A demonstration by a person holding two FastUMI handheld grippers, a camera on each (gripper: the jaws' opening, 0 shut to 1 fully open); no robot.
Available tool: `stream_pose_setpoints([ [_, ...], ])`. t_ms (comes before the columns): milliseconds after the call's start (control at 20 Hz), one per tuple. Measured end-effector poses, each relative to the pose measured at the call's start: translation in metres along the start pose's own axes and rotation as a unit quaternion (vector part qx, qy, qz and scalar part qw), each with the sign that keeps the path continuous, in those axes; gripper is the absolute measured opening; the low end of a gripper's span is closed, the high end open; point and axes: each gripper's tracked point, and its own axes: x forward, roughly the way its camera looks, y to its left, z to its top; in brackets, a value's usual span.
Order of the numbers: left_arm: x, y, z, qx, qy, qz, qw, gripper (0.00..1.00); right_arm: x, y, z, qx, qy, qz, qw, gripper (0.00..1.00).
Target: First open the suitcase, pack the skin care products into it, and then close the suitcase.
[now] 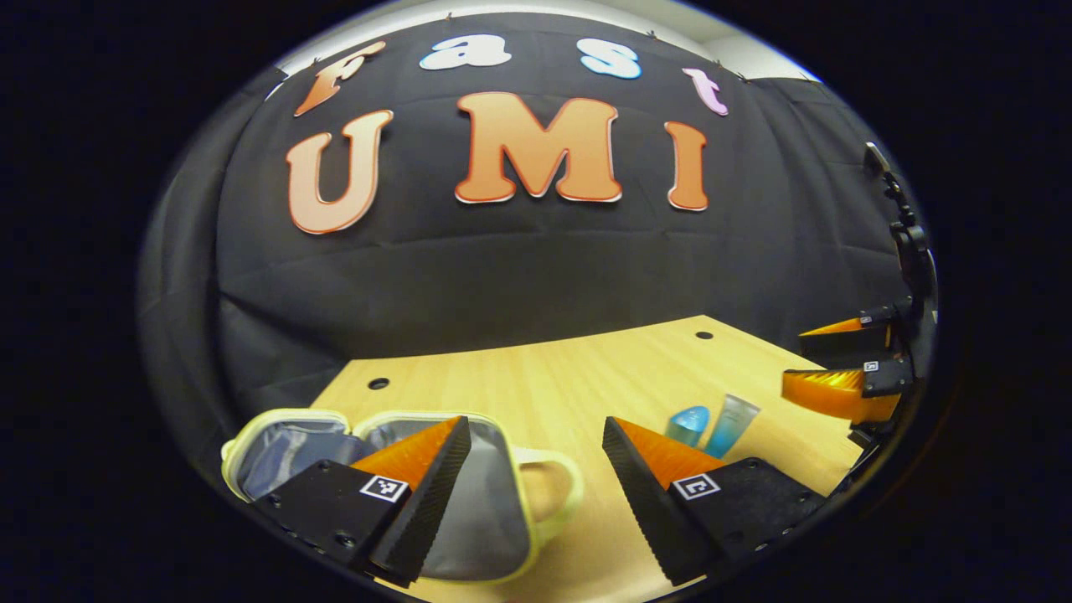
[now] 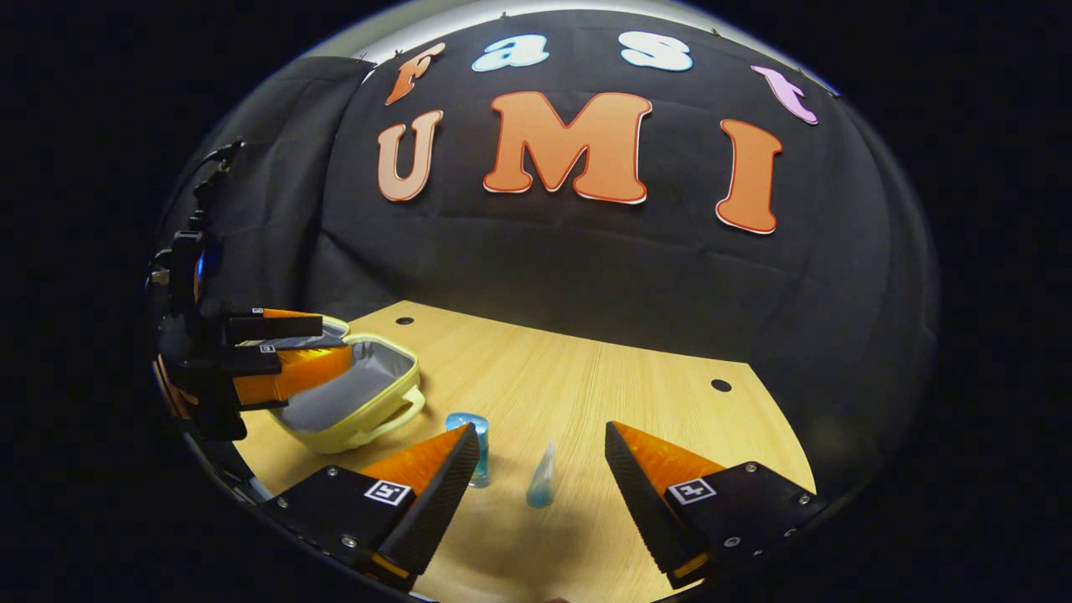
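The suitcase [image 1: 469, 494] lies open on the bench [image 2: 586, 385], near its left edge, and nothing is packed in it yet. The two skin care things stand out on the bench to its right: a small jar [image 2: 469, 444] and a tube [image 2: 543, 477] that stands up tall (its long way points up). The right gripper [image 2: 540, 502] is nearer; the tube sits just ahead, between its spread fingers. The left gripper [image 1: 536, 494] is spread wide too, over the suitcase. Its finger hides part of the suitcase, and what the tube's top looks like is hard to tell.
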Motion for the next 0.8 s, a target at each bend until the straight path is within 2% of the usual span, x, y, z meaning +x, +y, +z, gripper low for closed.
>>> stream_pose_setpoints([
  [350,0.044,-0.089,-0.060,0.010,0.025,-0.078,0.997,0.99,0.005,-0.013,-0.046,0.005,0.023,-0.003,1.000,0.96],
  [600,0.080,-0.113,-0.085,0.011,0.038,-0.124,0.991,0.98,0.011,-0.021,-0.062,0.003,0.026,-0.014,1.000,0.96],
  [800,0.099,-0.130,-0.096,0.019,0.047,-0.146,0.988,0.92,0.022,-0.023,-0.080,0.009,0.036,-0.016,0.999,0.96],
])
